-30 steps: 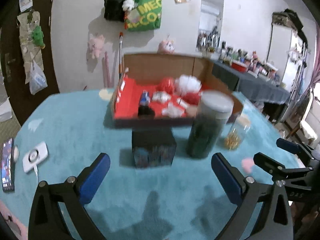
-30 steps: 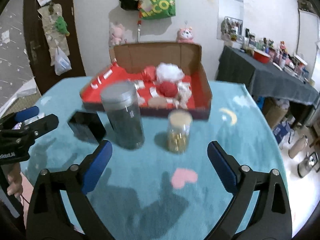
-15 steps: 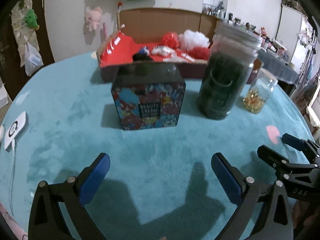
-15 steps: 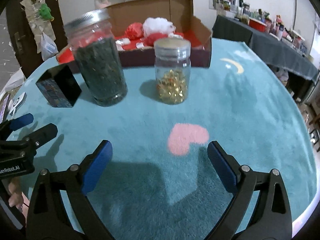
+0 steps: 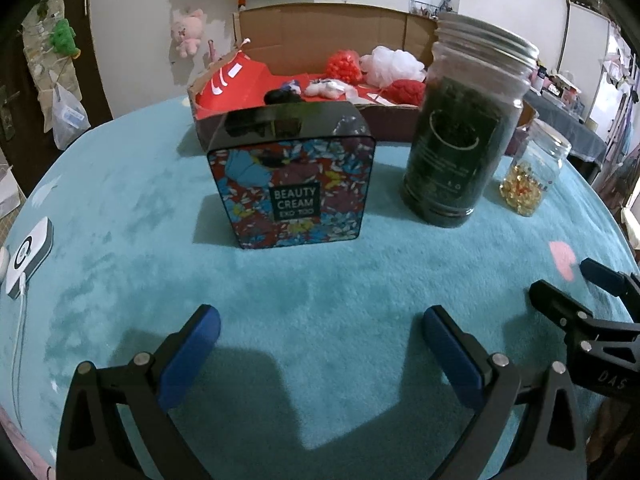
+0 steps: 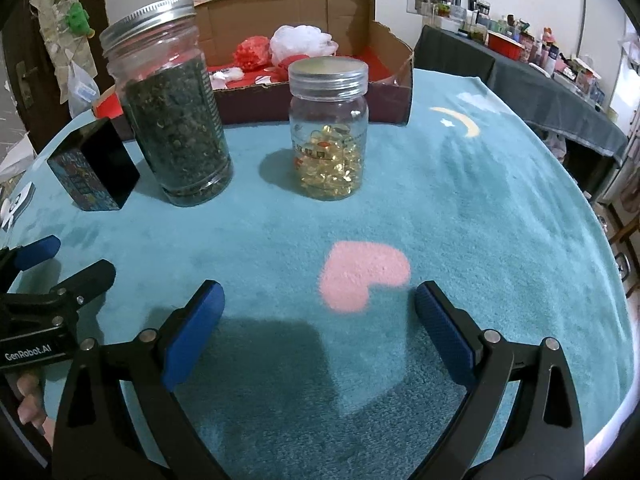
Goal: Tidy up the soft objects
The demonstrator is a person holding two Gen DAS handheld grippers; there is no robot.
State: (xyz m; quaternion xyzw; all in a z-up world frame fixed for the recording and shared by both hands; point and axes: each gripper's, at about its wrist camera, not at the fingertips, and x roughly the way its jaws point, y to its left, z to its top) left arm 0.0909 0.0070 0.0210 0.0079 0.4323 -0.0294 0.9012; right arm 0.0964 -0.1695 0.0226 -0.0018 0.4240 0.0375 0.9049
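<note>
A cardboard box (image 5: 320, 30) (image 6: 392, 64) with a red lining stands at the back of the table. It holds soft things: a white puff (image 5: 394, 65) (image 6: 302, 42), a red mesh puff (image 5: 344, 65) (image 6: 251, 53), a red ball (image 5: 404, 92) and small white pieces (image 5: 326, 88). My left gripper (image 5: 320, 344) is open and empty, low over the teal cloth in front of a floral tin (image 5: 294, 184). My right gripper (image 6: 318, 320) is open and empty, near a pink heart patch (image 6: 360, 276).
A tall jar of dark leaves (image 5: 460, 132) (image 6: 172, 108) and a small jar of golden capsules (image 6: 328, 132) (image 5: 528, 172) stand between the grippers and the box. A white device with a cable (image 5: 28, 252) lies at the left edge. A dark side table (image 6: 532, 84) stands at the right.
Both grippers have dropped low and moved closer to the tin and jars, which now look larger. Both stay open and empty.
</note>
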